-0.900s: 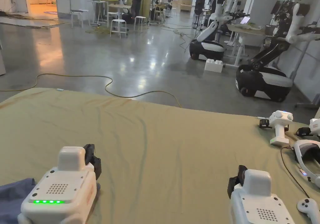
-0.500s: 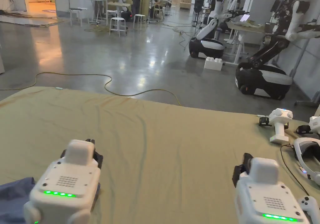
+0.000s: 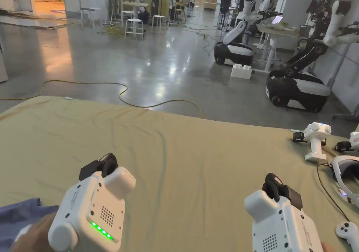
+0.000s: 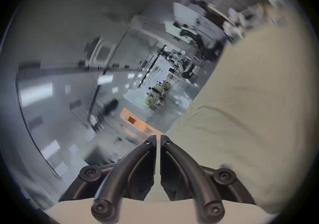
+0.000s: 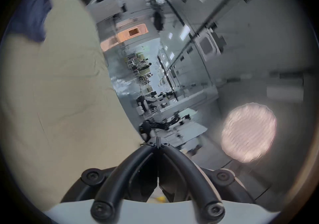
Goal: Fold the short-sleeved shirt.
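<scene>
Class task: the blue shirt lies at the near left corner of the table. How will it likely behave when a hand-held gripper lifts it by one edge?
The blue shirt lies rumpled, so it will probably droop and hang limp. It looks thin, so likely light.

Prob. robotics lab: wheeled robots (image 3: 296, 87), cables (image 3: 119, 94).

Both hand-held grippers (image 3: 105, 165) (image 3: 275, 186) have rolled inward.

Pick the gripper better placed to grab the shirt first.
Left. The left gripper hovers beside the blue shirt at the table's near-left edge; the right gripper is across the table, near the controllers.
</scene>
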